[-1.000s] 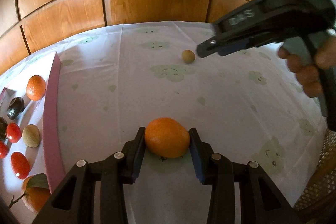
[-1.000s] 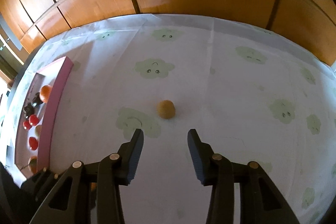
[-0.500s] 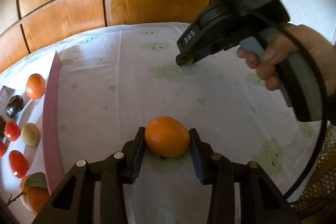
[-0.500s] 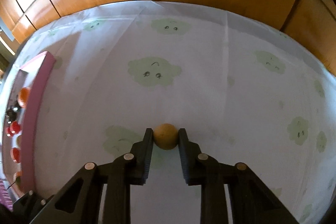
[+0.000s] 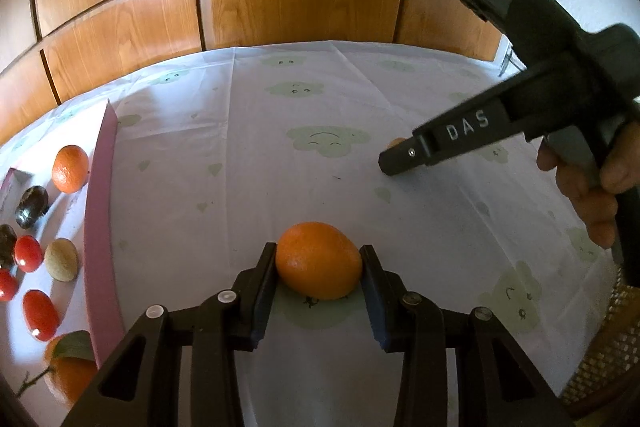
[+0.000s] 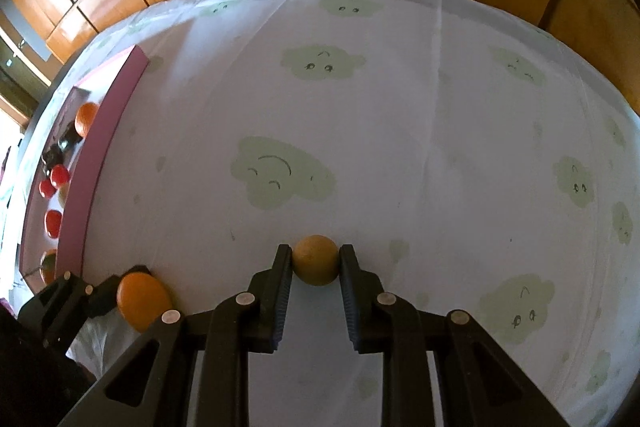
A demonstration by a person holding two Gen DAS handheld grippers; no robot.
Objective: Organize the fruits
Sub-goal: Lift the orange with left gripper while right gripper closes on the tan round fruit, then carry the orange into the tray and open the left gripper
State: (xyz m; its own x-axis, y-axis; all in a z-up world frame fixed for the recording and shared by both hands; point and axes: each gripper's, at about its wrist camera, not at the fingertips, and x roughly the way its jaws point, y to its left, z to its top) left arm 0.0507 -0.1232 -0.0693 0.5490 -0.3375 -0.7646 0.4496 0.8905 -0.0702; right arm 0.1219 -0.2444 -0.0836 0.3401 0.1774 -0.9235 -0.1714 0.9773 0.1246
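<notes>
Left gripper point(image 5: 319, 261) pinches the orange point(image 5: 318, 259) betw its two pads, fruit sitting low on the cloud-print tablecloth point(image 5: 248, 155), near edge of the scene, pads touching its left & right sides. Right gripper point(image 6: 315, 261) is clamped on the small tan ball-like fruit point(image 6: 315, 259), jaws pressed against both its sides, fruit right at the fingertips w/ its front bulging just past them; whether it's on the cloth or lifted I can't tell. In the left wrist view the right gripper comes in from the right, held by a hand point(image 5: 592, 195), its tip pointing left & down over the cloth, further away than the orange & well apart from it; only a sliver of the tan fruit shows at the tip there. In the right wrist view the orange & left gripper sit at near left, just beside the right gripper's frame. Pink-walled tray point(image 5: 100, 211) lies at far left of the cloth, well apart from both held fruits; inside it: another orange point(image 5: 70, 169), a dark fruit point(image 5: 32, 207), red tomatoes point(image 5: 28, 253), a pale round fruit point(image 5: 61, 259), and a leafy orange point(image 5: 68, 371) at the near end. Wooden panelling point(image 5: 280, 3) behind the table
</notes>
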